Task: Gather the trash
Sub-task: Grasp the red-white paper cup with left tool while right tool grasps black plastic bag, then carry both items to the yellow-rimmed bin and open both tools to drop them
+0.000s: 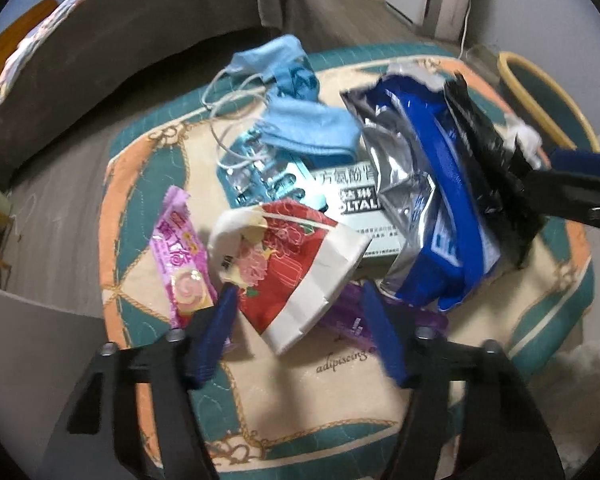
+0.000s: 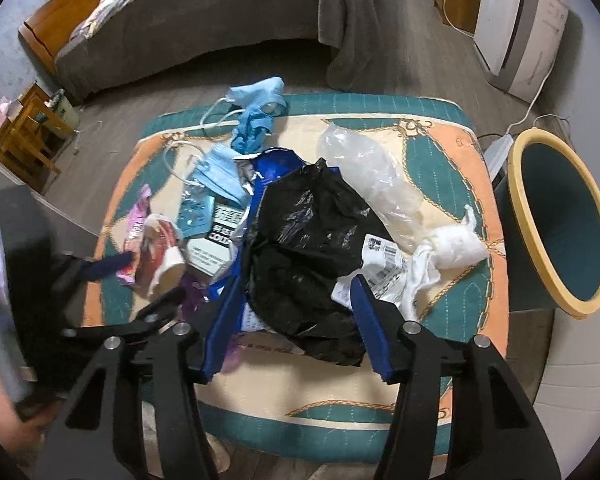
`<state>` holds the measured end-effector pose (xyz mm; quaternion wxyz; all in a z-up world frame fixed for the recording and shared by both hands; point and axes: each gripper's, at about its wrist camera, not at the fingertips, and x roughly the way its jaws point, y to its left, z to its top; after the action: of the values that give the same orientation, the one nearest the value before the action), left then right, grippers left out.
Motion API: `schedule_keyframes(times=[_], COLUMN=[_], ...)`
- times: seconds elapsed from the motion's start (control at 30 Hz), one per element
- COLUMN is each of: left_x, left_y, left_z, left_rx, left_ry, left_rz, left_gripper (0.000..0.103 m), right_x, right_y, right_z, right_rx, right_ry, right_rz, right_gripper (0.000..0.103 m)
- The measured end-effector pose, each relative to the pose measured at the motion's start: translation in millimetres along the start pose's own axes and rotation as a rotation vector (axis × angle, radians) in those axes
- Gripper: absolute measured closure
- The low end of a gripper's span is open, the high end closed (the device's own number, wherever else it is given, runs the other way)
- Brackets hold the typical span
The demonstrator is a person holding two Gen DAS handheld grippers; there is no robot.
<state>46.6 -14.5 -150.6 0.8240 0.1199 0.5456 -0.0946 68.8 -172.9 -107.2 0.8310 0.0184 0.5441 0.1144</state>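
A quilted cushion (image 2: 452, 152) in teal, peach and cream fills the middle. Behind it there's a grey-covered bed (image 2: 204, 28) on the wood floor (image 2: 412, 40), with a white appliance (image 2: 516, 24) off right.

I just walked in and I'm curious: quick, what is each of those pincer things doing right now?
Left gripper: open, fingers either side of the crushed red paper cup, not gripping.
Right gripper: open, fingers straddling the black plastic bag.

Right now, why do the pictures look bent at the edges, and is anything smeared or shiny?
Both views are fisheye, so the cushion and bin bow outward inside dark rounded corners. Left wrist view: motion blur smears the black bag and blue packet, whose silver side glares. Right wrist view: sharper, with glints on the black bag, blur at the far left edge.
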Motion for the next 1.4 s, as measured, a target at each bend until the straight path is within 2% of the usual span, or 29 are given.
schedule_keyframes(times=[0.07,0.17,0.2,0.23,0.27,0.33,0.37,0.47,0.73,0.93,1.17,1.3,1.4], left_x=[3.0,2.7,2.2,0.6,-1.9,-8.6,-14.1,-22.7,-65.3,-105.0,-140.9,-146.9,-145.8], left_y=[-0.3,-2.6,-3.0,-4.1,-5.2,-7.0,-7.1,-5.9,-12.3,-23.0,-50.0,-78.0,-108.5], left_z=[0.5,1.4,1.8,1.6,1.8,3.7,4.8,10.5,20.7,34.6,62.5,84.8,101.8], left_rx=[0.002,0.011,0.016,0.024,0.034,0.049,0.052,0.038,0.036,0.034,0.068,0.123,0.188], left_ry=[-0.001,-0.024,-0.032,-0.040,-0.053,-0.080,-0.101,-0.132,-0.270,-0.390,-0.508,-0.537,-0.550], left_rz=[-0.006,-0.007,-0.005,0.001,0.007,0.028,0.037,0.056,0.110,0.088,-0.003,-0.125,-0.184], left_gripper=[0.057,0.067,0.069,0.073,0.078,0.087,0.088,0.092,0.093,0.093,0.093,0.093,0.093], right_x=[6.0,18.2,19.7,20.3,18.5,12.7,8.9,-6.6,-54.3,-88.0,-115.6,-126.6,-124.3], right_y=[5.2,4.1,1.4,0.7,1.7,2.1,2.2,1.9,-4.3,-27.5,-80.7,-129.2,-167.9], right_z=[-1.5,-1.8,-1.8,-1.0,0.2,0.7,2.1,6.4,19.4,38.1,56.2,65.0,66.6], right_rx=[-0.035,-0.050,-0.043,-0.045,-0.057,-0.069,-0.070,-0.079,-0.071,-0.023,0.070,0.145,0.221], right_ry=[0.021,0.053,0.057,0.057,0.049,0.026,0.014,-0.035,-0.164,-0.260,-0.329,-0.355,-0.348], right_rz=[-0.011,-0.067,-0.057,-0.045,-0.059,-0.061,-0.056,-0.058,-0.015,0.009,0.019,-0.001,-0.012], right_gripper=[0.043,0.044,0.050,0.073,0.085,0.091,0.093,0.096,0.098,0.098,0.098,0.098,0.098])
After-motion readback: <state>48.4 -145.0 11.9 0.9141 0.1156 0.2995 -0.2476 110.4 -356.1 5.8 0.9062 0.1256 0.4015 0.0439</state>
